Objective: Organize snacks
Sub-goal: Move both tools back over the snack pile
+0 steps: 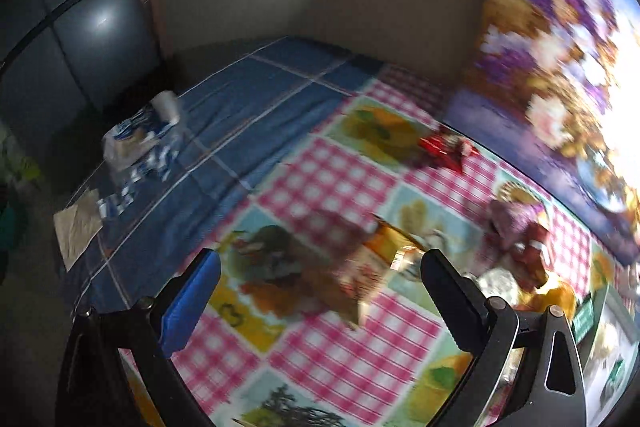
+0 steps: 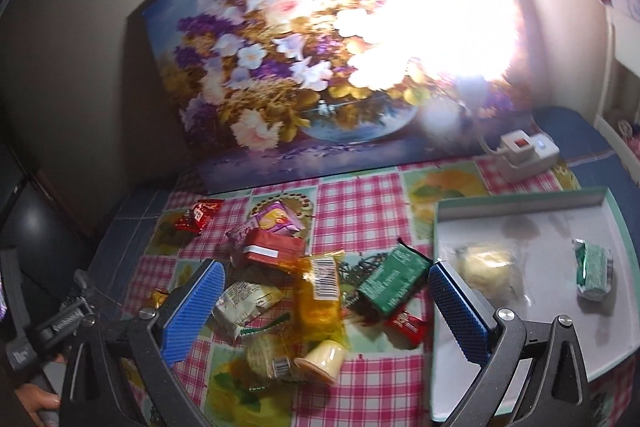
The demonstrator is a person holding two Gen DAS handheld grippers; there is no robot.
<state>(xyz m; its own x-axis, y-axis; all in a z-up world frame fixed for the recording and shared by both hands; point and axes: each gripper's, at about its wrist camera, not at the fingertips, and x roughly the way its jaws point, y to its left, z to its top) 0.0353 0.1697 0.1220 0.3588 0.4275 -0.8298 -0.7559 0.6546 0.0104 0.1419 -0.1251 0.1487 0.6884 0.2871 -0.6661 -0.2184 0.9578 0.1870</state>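
The right tongs (image 2: 324,301) hang wide apart and empty over a heap of snacks on the counter (image 2: 360,195), which wears a pink checked cloth. Between the blue pads lie an orange packet (image 2: 320,291) with a barcode, a green packet (image 2: 394,275) toward two o'clock of it, a pale cup (image 2: 322,361) on its side at six o'clock, and a red box (image 2: 272,247) at eleven o'clock. A small red wrapper (image 2: 198,215) sits apart at ten o'clock. At three o'clock a shallow tray (image 2: 520,201) holds a pale bun (image 2: 488,263) and a small green packet (image 2: 594,265). A flower painting (image 2: 280,67) leans at twelve o'clock. The left tongs (image 1: 320,291), blurred, are also wide and empty above the cloth.
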